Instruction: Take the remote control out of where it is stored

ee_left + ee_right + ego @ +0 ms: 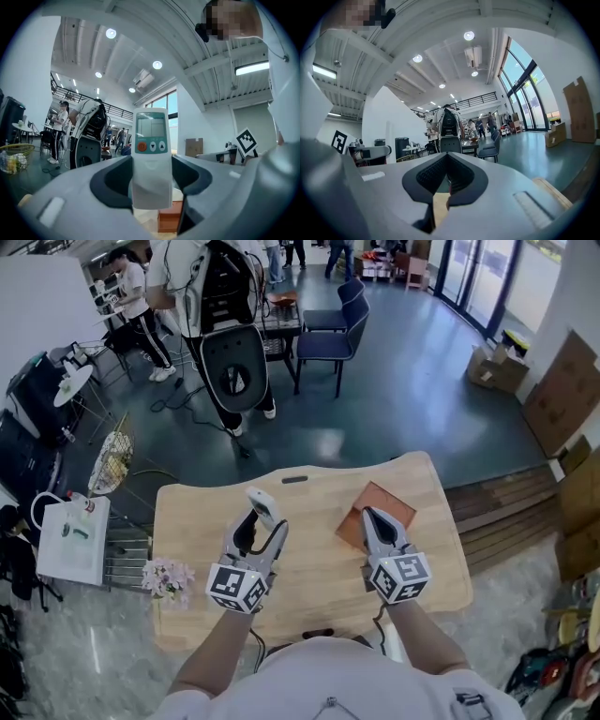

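A white remote control (150, 154) with a small screen, an orange button and two arrow keys stands upright between the jaws of my left gripper (151, 187), which is shut on its lower half. In the head view the remote control (262, 506) sticks up from my left gripper (251, 532) above the wooden table (309, 596). My right gripper (379, 532) hovers by a flat brown wooden box (386, 502) on the table's right side. In the right gripper view its jaws meet with nothing between them, so my right gripper (447, 187) is shut.
A small bunch of pale flowers (167, 577) lies at the table's left edge. A dark slot (293, 479) sits at the table's far edge. Beyond stand a black office chair (234, 367), blue chairs (335, 334) and people. A white box (73, 538) and wire rack stand left.
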Tool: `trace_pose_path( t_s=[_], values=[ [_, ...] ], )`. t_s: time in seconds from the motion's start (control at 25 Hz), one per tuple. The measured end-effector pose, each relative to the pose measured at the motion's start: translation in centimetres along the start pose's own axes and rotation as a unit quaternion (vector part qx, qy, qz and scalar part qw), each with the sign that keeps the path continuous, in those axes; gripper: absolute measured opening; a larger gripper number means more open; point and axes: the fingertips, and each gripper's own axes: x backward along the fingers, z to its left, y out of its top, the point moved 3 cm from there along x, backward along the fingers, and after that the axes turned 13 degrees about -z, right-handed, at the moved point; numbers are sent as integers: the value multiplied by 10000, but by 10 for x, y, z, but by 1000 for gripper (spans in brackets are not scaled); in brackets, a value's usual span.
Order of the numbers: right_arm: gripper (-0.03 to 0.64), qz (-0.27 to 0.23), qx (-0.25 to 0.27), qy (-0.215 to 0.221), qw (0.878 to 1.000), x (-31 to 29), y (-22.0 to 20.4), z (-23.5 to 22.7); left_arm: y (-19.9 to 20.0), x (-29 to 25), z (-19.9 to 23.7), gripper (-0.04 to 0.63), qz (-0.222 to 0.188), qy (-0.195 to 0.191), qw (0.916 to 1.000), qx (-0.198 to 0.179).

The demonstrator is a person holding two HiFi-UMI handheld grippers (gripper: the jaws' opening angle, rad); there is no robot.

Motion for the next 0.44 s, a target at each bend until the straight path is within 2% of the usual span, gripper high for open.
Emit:
trace_pose_path(
  t_s=[0.44],
  values=[
    [26,52,-85,-158,9998,2,-11,-4,-8,3,4,273,98,82,9999,-15]
  ],
)
